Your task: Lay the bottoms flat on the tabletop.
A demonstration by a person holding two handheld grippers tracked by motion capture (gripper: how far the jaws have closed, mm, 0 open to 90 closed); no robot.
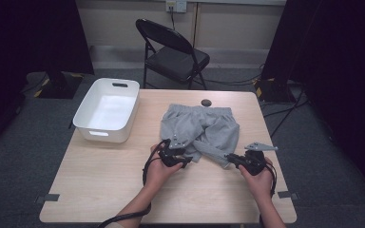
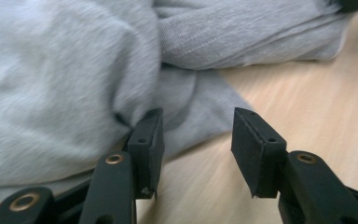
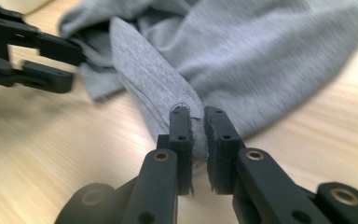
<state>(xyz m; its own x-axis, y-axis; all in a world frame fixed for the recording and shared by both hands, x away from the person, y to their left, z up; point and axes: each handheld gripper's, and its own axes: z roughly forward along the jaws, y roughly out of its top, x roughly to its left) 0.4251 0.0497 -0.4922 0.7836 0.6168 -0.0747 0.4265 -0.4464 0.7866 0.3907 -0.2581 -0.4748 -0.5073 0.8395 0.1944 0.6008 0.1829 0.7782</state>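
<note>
Grey shorts (image 1: pixel 204 126) lie rumpled on the wooden table (image 1: pixel 109 190), waistband toward the far edge. My right gripper (image 1: pixel 231 159) is shut on the hem of one leg, and the folded cloth (image 3: pixel 149 74) runs up from between its pads (image 3: pixel 181 126). In the right gripper view my right gripper (image 3: pixel 198 122) pinches a thin edge of the fabric. My left gripper (image 1: pixel 186 160) sits at the near edge of the other leg. Its jaws stand apart in the left gripper view, my left gripper (image 2: pixel 198 135) over bare wood, with the shorts (image 2: pixel 74 70) brushing the left pad (image 2: pixel 149 140).
A white plastic bin (image 1: pixel 107 111) stands at the table's far left corner. A small dark round object (image 1: pixel 206 102) lies at the far edge behind the shorts. A black folding chair (image 1: pixel 176 52) is beyond the table. Bare wood stretches along the near side.
</note>
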